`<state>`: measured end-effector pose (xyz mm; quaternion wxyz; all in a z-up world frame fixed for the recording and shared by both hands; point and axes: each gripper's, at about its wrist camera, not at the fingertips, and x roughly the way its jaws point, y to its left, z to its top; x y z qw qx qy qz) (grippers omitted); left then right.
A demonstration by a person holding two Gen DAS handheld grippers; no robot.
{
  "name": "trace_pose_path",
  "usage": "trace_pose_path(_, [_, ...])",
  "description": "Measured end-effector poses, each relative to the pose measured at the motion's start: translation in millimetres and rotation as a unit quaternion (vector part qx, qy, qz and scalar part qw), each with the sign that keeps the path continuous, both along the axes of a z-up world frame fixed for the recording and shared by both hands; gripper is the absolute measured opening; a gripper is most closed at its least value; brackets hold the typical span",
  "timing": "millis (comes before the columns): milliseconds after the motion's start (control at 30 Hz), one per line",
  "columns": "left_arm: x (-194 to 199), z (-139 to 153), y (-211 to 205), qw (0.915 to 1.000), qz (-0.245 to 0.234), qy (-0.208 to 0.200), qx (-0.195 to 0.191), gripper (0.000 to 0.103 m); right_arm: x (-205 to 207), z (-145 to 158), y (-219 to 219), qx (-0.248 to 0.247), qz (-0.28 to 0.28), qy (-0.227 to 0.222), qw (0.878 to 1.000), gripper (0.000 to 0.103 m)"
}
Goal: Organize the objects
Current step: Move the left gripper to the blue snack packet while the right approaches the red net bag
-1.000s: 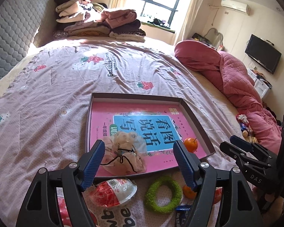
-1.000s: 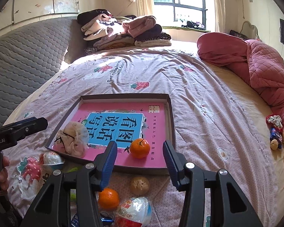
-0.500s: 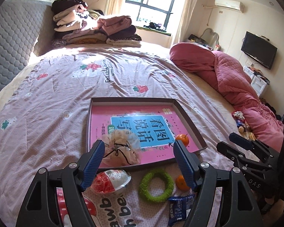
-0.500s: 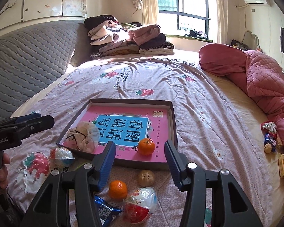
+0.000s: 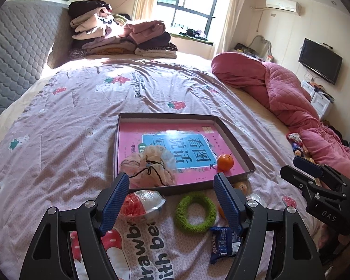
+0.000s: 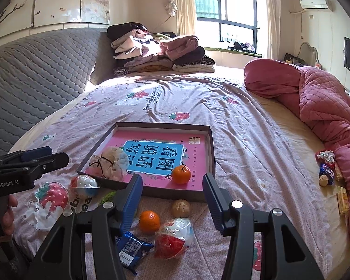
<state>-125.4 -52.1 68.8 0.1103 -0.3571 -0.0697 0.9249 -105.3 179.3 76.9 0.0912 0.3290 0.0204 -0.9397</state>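
A shallow brown box (image 5: 242,150) (image 6: 211,149) with a pink book cover inside lies on the bed. In it sit a beige drawstring pouch (image 5: 149,165) (image 6: 109,164) and an orange (image 5: 225,162) (image 6: 180,174). On the sheet in front lie a green ring (image 5: 196,212), a red-and-clear egg capsule (image 5: 141,204) (image 6: 175,236), a blue snack packet (image 5: 222,241) (image 6: 130,247), a second orange (image 6: 149,221) and a walnut (image 6: 180,207). My left gripper (image 5: 171,200) stands open above the capsule and ring. My right gripper (image 6: 172,198) is open over the walnut, holding nothing.
A crumpled pink quilt (image 6: 315,98) runs along the right side with small items (image 6: 326,170) beside it. Folded clothes (image 5: 119,39) are stacked at the far end by the grey padded headboard (image 6: 39,70). A TV (image 5: 319,60) hangs on the right wall.
Both grippers have pulled back from the box and risen slightly, so more loose items show in front. The right jaws are a little wider than a second ago. Nothing was picked up.
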Motion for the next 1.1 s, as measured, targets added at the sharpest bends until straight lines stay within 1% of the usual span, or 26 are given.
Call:
trace_pose_path(433, [22, -17, 15, 0.9996, -0.024, -0.008, -0.015, 0.076, 14, -9, 4, 0.008, -0.006, -0.012, 1.000, 0.053])
trace_pose_path(733, [35, -41, 30, 0.9983, -0.043, -0.032, -0.022, 0.076, 19, -19, 6, 0.009, -0.008, -0.024, 1.000, 0.053])
trace_pose_path(833, [38, -46, 38, 0.9975, -0.053, -0.036, -0.030, 0.076, 21, -23, 7, 0.010, -0.007, -0.028, 1.000, 0.053])
trace_pose_path(967, [42, -54, 47, 0.9968, -0.063, -0.042, -0.028, 0.076, 24, -28, 7, 0.011, -0.006, -0.034, 0.999, 0.053])
trace_pose_path(1100, [46, -62, 56, 0.9952, -0.075, -0.052, -0.036, 0.076, 26, -34, 8, 0.012, -0.006, -0.041, 0.999, 0.053])
